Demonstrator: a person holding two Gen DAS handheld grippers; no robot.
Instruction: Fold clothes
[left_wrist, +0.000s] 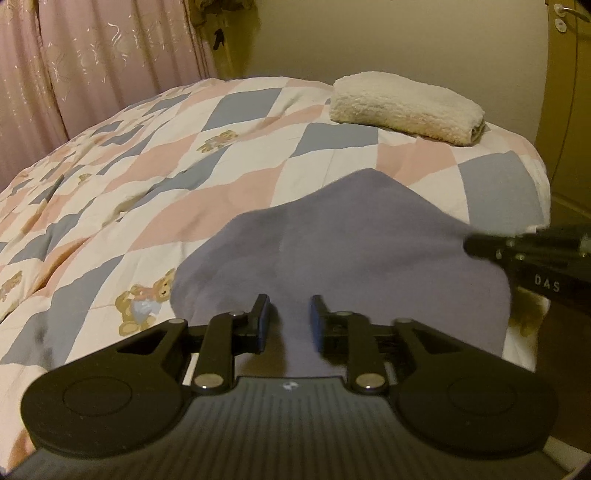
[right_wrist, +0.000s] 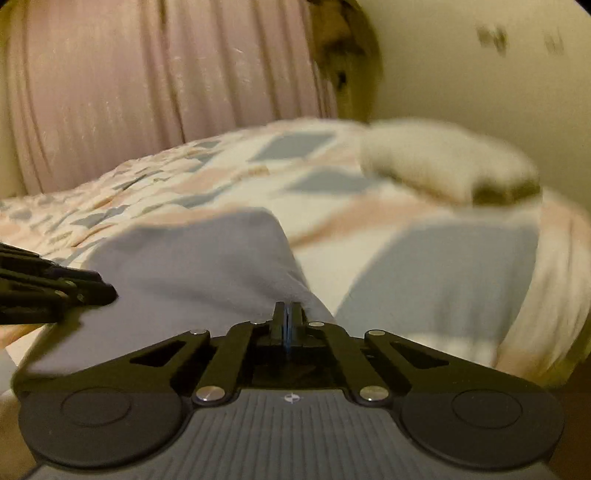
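Observation:
A purple-grey cloth lies on the near end of a bed, its far corner pointing away from me. My left gripper hovers low over the cloth's near edge, open, with the fabric showing in the gap between its blue pads. My right gripper is shut, and the right edge of the purple-grey cloth rises into its closed fingertips. In the left wrist view the right gripper comes in from the right at the cloth's edge. The left gripper shows at the left of the right wrist view.
The bed carries a checked quilt in pink, blue and white with teddy bears. A folded cream towel sits at the far right corner. Pink curtains hang behind the bed, and a door stands at the right.

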